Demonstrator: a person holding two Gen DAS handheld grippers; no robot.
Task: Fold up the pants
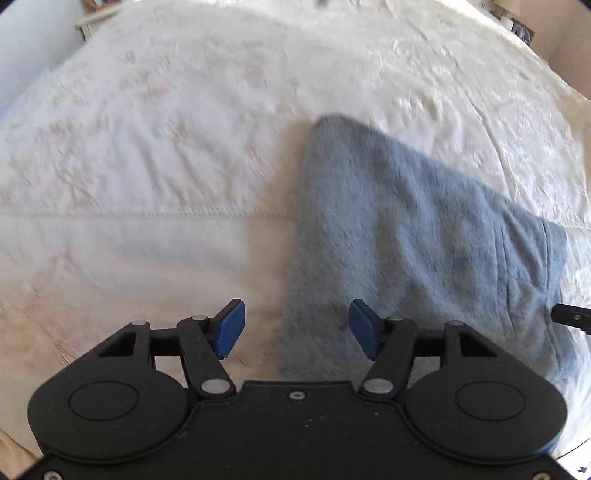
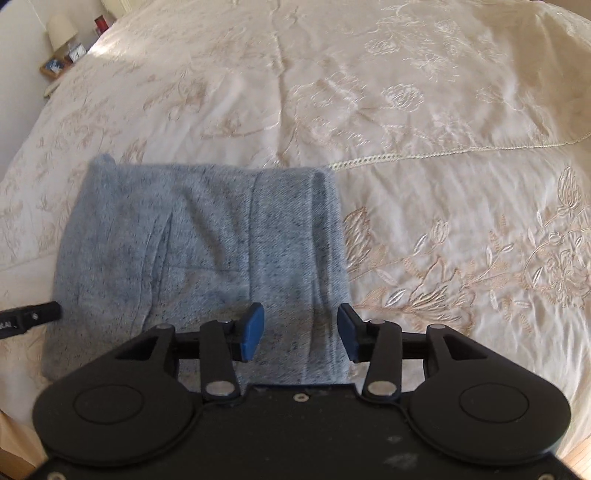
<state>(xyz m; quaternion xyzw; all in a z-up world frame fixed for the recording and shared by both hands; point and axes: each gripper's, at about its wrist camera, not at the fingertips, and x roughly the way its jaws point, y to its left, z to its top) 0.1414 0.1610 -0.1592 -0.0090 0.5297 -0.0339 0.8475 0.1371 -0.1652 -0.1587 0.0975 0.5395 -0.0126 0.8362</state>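
The grey-blue pants [image 1: 424, 236] lie folded into a compact rectangle on the cream embroidered bedspread [image 1: 147, 147]. In the right wrist view the pants [image 2: 199, 251] show a pocket seam and a folded edge at their right side. My left gripper [image 1: 297, 328] is open and empty, hovering over the left edge of the pants. My right gripper [image 2: 301, 330] is open and empty, just above the near right part of the pants. The tip of the right gripper shows at the right edge of the left wrist view [image 1: 572, 317], and the left one at the left edge of the right wrist view [image 2: 29, 317].
The bedspread [image 2: 443, 147] spreads wide around the pants, with a lace seam [image 2: 443, 151] across it. A bedside table [image 2: 59, 62] with a lamp and small items stands at the far left. A white piece of furniture [image 1: 92, 22] is at the far left of the bed.
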